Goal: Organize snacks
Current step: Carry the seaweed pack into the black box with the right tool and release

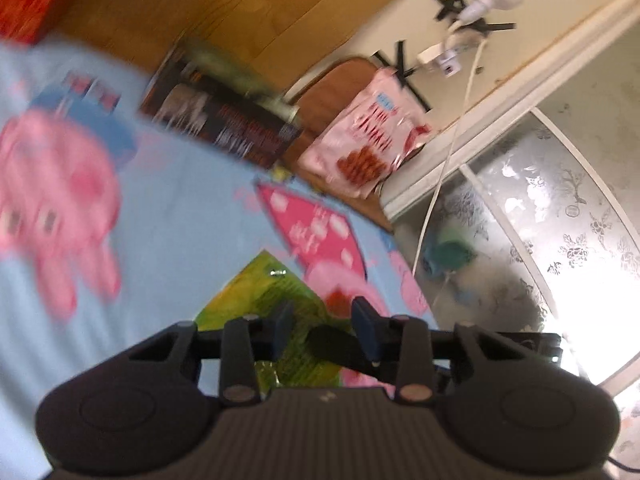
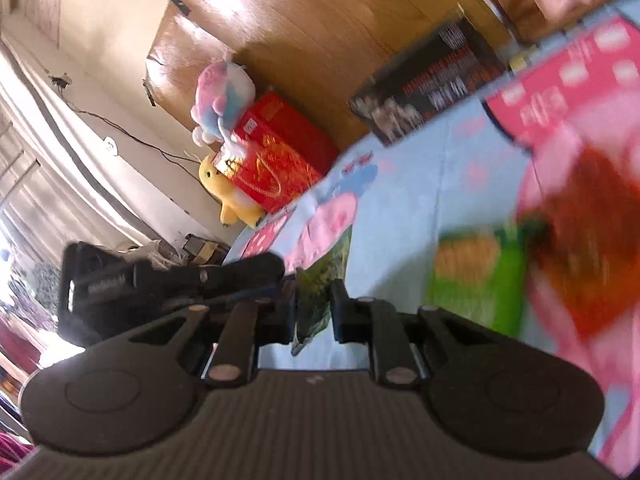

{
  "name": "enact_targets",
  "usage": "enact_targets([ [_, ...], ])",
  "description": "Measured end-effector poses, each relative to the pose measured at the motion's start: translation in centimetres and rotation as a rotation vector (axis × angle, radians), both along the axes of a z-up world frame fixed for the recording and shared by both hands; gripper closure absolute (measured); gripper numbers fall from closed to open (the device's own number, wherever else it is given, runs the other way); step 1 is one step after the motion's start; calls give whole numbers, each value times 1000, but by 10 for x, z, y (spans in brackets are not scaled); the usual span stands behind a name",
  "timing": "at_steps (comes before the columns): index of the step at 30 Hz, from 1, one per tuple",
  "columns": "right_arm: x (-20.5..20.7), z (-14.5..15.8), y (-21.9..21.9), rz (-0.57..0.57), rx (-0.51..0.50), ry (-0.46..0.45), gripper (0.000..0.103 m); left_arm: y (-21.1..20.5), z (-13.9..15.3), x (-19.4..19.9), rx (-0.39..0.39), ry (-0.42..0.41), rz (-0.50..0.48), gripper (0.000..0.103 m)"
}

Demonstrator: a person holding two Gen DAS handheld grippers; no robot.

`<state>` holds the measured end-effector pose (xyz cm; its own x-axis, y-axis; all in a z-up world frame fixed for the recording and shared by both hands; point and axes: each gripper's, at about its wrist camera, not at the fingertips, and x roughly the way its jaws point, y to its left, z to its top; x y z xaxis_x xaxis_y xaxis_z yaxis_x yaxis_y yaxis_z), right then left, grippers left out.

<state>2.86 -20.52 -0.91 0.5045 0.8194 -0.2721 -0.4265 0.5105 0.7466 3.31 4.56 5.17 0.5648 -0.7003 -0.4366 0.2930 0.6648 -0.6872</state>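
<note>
Both grippers, left gripper (image 1: 325, 322) and right gripper (image 2: 314, 306), are pinching the green snack bag (image 2: 316, 296) low in frame, needing matched, steady lifting.

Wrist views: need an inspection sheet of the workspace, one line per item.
Surface: light-blue cartoon-print sheet, blurred.
Job's things: green snack packet between both grippers; second green packet; pink snack bag; dark box by the headboard.
Clutter: plush toys, red gift bag.
Grippers: right gripper pinches the green snack packet's edge; left gripper straddles it, grip unclear.
Cables: white cable hanging down the wall; dark wire on the wall.
Surroundings: wooden headboard, patterned glass door.
</note>
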Motion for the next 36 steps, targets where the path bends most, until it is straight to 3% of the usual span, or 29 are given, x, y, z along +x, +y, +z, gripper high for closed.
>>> enact_targets([
  [3,24,21,-3,-32,-1,-31,83,1,18,17,2,-46,23,69],
  [5,41,30,-10,-64,41,-26,83,11,22,23,-2,-70,65,61],
  [7,56,34,-21,-80,111,-17,83,20,19,31,-24,-55,94,42],
  [12,102,51,-28,-100,166,-15,83,19,19,75,-86,-8,76,42],
  [17,171,60,-20,-59,243,15,83,8,41,143,-20,-73,89,48],
  [23,254,59,6,-89,87,39,81,11,41,214,140,-80,188,48],
  [25,274,54,21,-68,-52,32,76,13,33,224,181,-51,218,48],
  [27,281,50,35,-83,-215,21,73,20,28,219,163,-41,224,48],
  [30,264,58,39,-109,-387,-95,62,26,32,194,158,-78,231,45],
  [33,233,69,20,-131,-399,-148,62,28,38,165,153,-99,213,44],
  [36,192,68,-14,-172,-391,-129,62,23,32,130,160,-98,161,40],
])
